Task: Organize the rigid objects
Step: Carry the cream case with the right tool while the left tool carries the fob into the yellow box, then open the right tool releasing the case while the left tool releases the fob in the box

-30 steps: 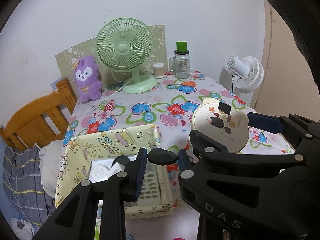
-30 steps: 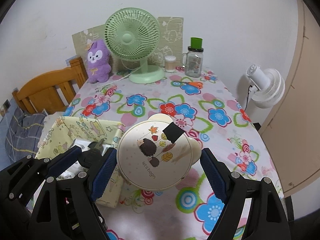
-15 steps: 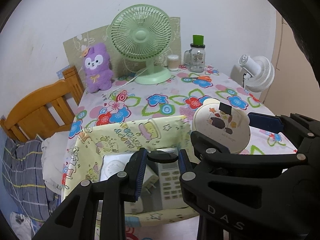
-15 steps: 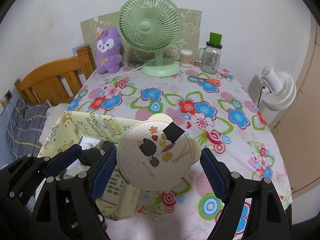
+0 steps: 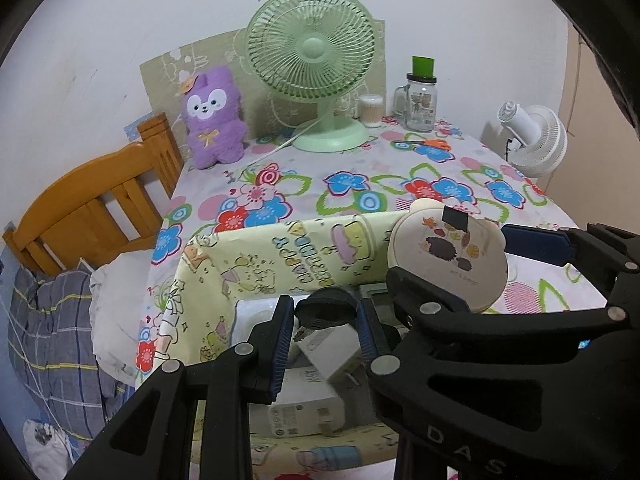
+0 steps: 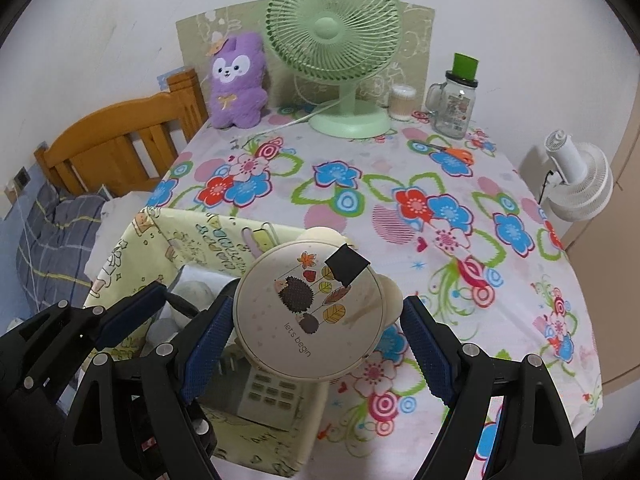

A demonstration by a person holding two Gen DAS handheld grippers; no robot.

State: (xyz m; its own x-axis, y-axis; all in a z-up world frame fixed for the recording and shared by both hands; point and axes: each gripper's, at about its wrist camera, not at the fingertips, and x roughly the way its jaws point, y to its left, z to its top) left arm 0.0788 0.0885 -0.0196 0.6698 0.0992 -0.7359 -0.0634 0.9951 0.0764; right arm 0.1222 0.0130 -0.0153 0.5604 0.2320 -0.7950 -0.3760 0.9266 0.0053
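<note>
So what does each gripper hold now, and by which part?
The left gripper holds a small black object by its two sides, over the yellow box. The right gripper holds the round hedgehog case across its rim.

My left gripper (image 5: pixel 325 330) hangs over the fabric bin (image 5: pixel 256 276) at the table's (image 6: pixel 400 184) near left corner, a small object (image 5: pixel 326 309) between its fingers. In the bin below lie an adapter (image 5: pixel 332 356) and a remote (image 6: pixel 272 394). Just to the right, my right gripper (image 6: pixel 316 344) carries the round case (image 6: pixel 308 312) above the bin's right edge. Behind, at the far edge, stand plush toy (image 6: pixel 236 80), fan (image 6: pixel 334 52), small cup (image 6: pixel 402 102) and jar (image 6: pixel 454 100), left to right.
</note>
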